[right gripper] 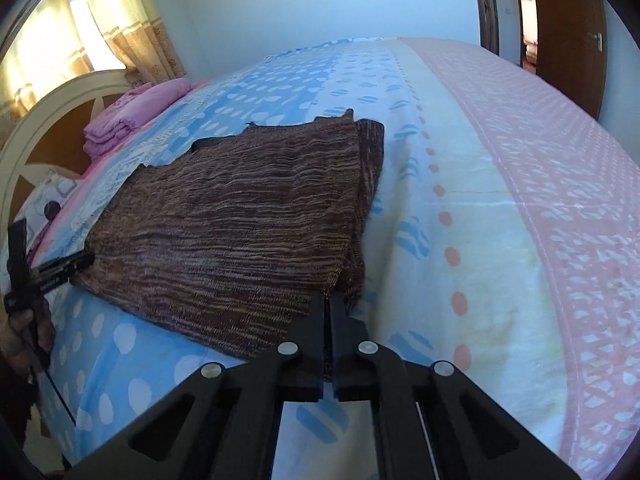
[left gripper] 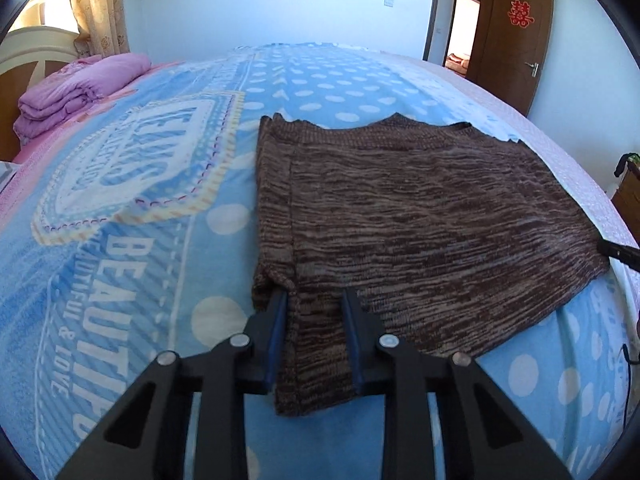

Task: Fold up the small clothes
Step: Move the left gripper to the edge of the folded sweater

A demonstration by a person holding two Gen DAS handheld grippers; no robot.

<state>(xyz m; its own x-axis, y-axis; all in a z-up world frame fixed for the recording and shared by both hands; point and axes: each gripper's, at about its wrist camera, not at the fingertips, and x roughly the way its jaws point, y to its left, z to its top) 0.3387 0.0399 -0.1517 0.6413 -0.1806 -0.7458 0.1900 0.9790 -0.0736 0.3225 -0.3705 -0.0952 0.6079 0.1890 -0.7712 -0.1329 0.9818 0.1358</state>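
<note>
on the bed [left gripper: 168, 280] lies a brown knit garment [left gripper: 420, 208], spread flat. left tongs [left gripper: 316, 296] grip its near left corner, fabric bunched between the pads. right tongs [right gripper: 329, 300] are clamped tight on its near right corner.

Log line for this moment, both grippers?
left gripper: shut on brown knit garment near corner | right gripper: shut on other near corner | garment flat on bed

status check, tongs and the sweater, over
Left tongs clamped on sweater near corner. Right tongs shut on other near corner. Sweater flat on bed. Nothing in the way.
</note>
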